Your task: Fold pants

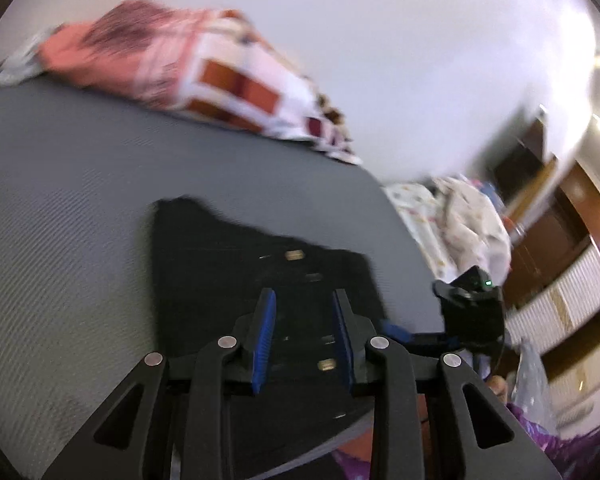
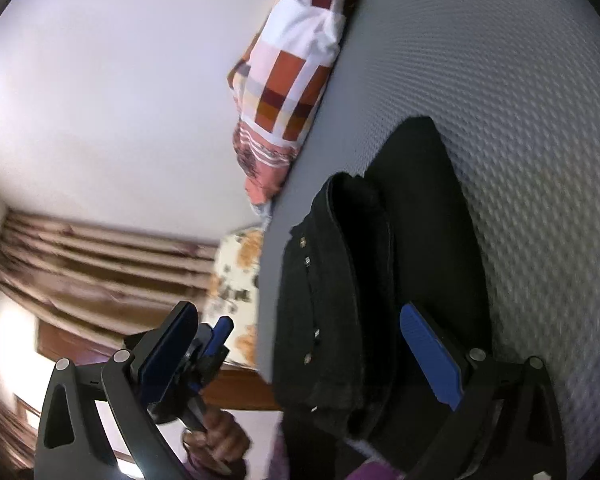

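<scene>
The black pants (image 1: 228,272) lie folded on the grey textured bed surface (image 1: 80,184). In the right wrist view the pants (image 2: 420,216) show a waistband with small metal rivets. My left gripper (image 1: 304,312) is open, its blue pads just above the pants, nothing between them. My right gripper (image 2: 300,332) is wide open, its jaws straddling the near end of the pants with nothing held. The right gripper (image 1: 470,312) shows at the right in the left wrist view. The left gripper (image 2: 204,344) shows at lower left in the right wrist view, held by a hand.
A patchwork blanket (image 1: 204,72) in red, orange and white lies at the far edge of the bed, also seen in the right wrist view (image 2: 292,68). White printed bedding (image 1: 460,216) sits beyond the bed's right edge. Brown curtains (image 2: 92,264) and a white wall (image 1: 380,40) stand behind.
</scene>
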Available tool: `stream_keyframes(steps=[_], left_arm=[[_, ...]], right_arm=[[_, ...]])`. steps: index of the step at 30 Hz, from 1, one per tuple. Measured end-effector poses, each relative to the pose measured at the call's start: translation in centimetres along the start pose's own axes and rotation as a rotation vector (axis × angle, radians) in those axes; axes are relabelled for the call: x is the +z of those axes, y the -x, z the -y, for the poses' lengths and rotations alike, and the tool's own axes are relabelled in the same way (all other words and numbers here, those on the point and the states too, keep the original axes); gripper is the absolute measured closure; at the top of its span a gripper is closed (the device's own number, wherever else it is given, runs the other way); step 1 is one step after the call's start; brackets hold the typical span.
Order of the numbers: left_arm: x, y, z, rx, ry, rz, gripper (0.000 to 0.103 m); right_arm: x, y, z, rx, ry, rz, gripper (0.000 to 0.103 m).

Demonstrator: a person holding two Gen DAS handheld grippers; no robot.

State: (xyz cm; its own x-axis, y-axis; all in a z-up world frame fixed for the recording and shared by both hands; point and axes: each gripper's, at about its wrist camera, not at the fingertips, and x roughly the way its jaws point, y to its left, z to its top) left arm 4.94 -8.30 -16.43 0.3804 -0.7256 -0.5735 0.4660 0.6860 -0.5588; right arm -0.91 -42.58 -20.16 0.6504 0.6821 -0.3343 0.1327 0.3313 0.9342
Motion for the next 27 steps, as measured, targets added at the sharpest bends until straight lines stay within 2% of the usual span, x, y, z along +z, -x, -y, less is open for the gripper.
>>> stream_keyframes(steps=[2,4,5,6,8,9,12,14,15,16,17,21,23,25,27], left_arm=[[-0.8,0.4,-1.9,0.041,0.036,-0.006,0.066],[-1.7,0.3,-2.5,0.069,0.041,-0.013,0.065],[-2.1,0.4,-2.8,0.083,0.035,-0.019,0.064],[-2.7,0.6,-2.8,0.093,0.028,-0.024,0.064],[-3.3,0.6,-2.7,0.102,0.010,-0.035,0.058],[-3.6,0.5,-2.6,0.104,-0.002,-0.043,0.057],[-3.9,0.1,-1.7,0.114,-0.037,-0.058,0.056],[-3.9,0.0,-1.1,0.121,-0.075,-0.059,0.055],[-3.8,-0.1,-0.8,0.121,-0.091,-0.060,0.055],[-3.8,0.0,-0.5,0.120,-0.108,-0.059,0.053],[-3.8,0.0,-0.2,0.120,-0.121,-0.058,0.051],[-4.0,-0.5,0.2,0.110,-0.137,-0.071,0.048],[-4.1,-0.7,0.1,0.108,-0.131,-0.076,0.048],[-4.3,-0.5,-0.1,0.107,-0.128,-0.072,0.047],[-4.4,-0.2,-0.1,0.111,-0.124,-0.072,0.047]], right_arm=[[0.3,-0.9,-0.5,-0.065,0.053,-0.024,0.002],[0.2,-1.5,-0.9,-0.097,0.084,-0.046,0.005],[0.0,-1.8,-1.3,-0.116,0.105,-0.056,0.016],[-0.3,-2.0,-1.8,-0.155,0.141,-0.066,0.022],[-1.0,-2.1,-2.1,-0.221,0.172,-0.100,0.060],[-1.2,-2.0,-1.9,-0.234,0.160,-0.108,0.064],[-1.5,-0.9,-1.1,-0.186,0.104,-0.103,0.065],[-1.5,-0.5,-0.4,-0.187,0.056,-0.105,0.062],[-1.6,-0.1,-0.1,-0.196,0.035,-0.099,0.058],[-1.8,0.2,0.1,-0.202,0.026,-0.093,0.043],[-2.1,0.4,0.4,-0.200,0.023,-0.092,0.035],[-2.3,-0.3,0.1,-0.192,0.020,-0.104,0.026],[-2.5,-1.6,-0.9,-0.198,0.063,-0.138,0.025],[-2.7,-2.7,-2.2,-0.194,0.116,-0.162,0.027],[-2.9,-3.0,-3.4,-0.194,0.166,-0.173,0.052]])
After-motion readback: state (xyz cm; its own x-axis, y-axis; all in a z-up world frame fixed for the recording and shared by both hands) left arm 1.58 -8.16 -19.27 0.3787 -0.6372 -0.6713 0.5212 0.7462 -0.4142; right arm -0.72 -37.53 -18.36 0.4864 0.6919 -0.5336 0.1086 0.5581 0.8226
